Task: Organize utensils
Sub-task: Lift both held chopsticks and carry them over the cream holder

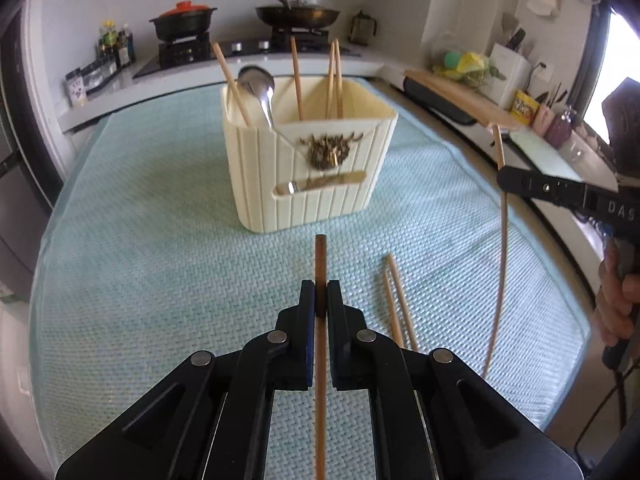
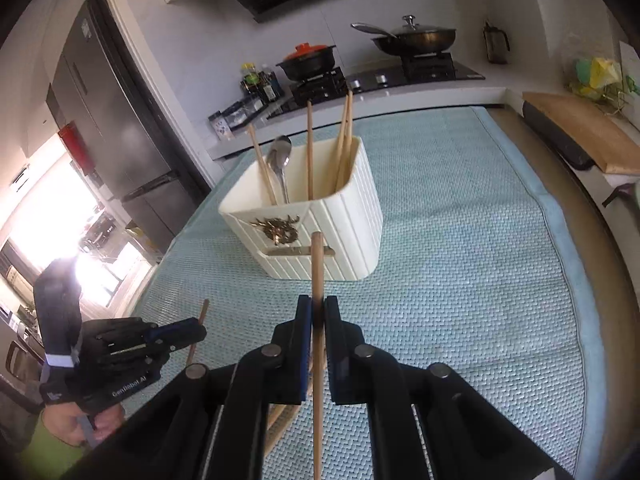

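Daylight scene, well lit overall. Main source is windows: blown-out white at 3 o'clock in the left wrist view by the window [image 1: 624, 80], and at 8–9 o'clock in the right wrist view [image 2: 60, 248], with flare bleeding over the dark gripper housing there. Heavy fisheye on both: counter edges and the teal mat [image 1: 160, 280] bow outward, black vignette in all corners. Holder [image 1: 308, 160] is soft with slight motion blur in the left view, its gold emblem smeared; sharper in the right view. Near gripper bodies are underexposed, little surface detail. Shadows on the mat are faint and diffuse. Stove area at 12 o'clock is evenly lit.
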Action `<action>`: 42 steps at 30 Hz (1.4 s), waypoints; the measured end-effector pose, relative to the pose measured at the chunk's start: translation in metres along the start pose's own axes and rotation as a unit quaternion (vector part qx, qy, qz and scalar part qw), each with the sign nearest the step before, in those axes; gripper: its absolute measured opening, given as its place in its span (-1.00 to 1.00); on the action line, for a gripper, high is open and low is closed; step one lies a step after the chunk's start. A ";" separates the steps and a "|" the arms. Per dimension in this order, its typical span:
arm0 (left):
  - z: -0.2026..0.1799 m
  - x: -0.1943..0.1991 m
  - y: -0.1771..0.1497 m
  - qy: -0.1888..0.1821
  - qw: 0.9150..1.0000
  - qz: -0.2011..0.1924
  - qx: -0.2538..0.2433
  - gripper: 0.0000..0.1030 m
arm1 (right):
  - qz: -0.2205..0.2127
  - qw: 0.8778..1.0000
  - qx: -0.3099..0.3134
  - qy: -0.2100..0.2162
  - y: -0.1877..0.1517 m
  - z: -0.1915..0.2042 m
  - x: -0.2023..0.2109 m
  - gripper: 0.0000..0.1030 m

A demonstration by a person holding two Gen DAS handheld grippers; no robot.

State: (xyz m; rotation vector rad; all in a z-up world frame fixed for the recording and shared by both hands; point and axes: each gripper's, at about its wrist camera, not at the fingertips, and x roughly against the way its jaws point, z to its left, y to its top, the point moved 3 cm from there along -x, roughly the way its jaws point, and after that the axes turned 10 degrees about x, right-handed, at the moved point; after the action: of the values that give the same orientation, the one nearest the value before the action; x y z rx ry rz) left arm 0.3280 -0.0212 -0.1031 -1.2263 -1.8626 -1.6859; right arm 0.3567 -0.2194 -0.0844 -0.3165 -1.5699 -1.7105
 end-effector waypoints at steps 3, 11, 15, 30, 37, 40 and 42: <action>-0.001 0.035 0.009 -0.017 0.999 -0.034 0.001 -0.93 | -0.026 1.000 0.015 0.001 -0.004 0.018 0.028 -0.87; -0.002 0.090 0.016 -0.056 0.994 -0.097 0.007 -0.93 | -0.079 0.995 0.057 -0.008 -0.010 0.057 0.072 -0.87; -0.006 0.105 0.018 -0.066 0.991 -0.116 0.010 -0.93 | -0.093 0.993 0.073 -0.010 -0.006 0.070 0.087 -0.87; -0.006 0.122 0.060 -0.080 0.986 -0.144 0.029 -0.93 | -0.119 0.988 0.102 -0.016 0.022 0.087 0.095 -0.87; -0.001 0.126 0.104 -0.090 0.983 -0.153 0.042 -0.93 | -0.136 0.984 0.116 -0.022 0.055 0.091 0.085 -0.87; 0.003 0.134 0.132 -0.089 0.981 -0.168 0.046 -0.93 | -0.150 0.981 0.124 -0.024 0.079 0.093 0.084 -0.87; 0.006 0.141 0.152 -0.087 0.978 -0.184 0.049 -0.93 | -0.163 0.978 0.130 -0.027 0.097 0.094 0.084 -0.87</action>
State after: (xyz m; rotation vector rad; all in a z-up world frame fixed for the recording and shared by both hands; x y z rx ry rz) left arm 0.3672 0.0231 0.0957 -1.0693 -2.3703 -1.6799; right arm 0.3368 -0.1573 0.0611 0.0304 -1.9460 -1.7175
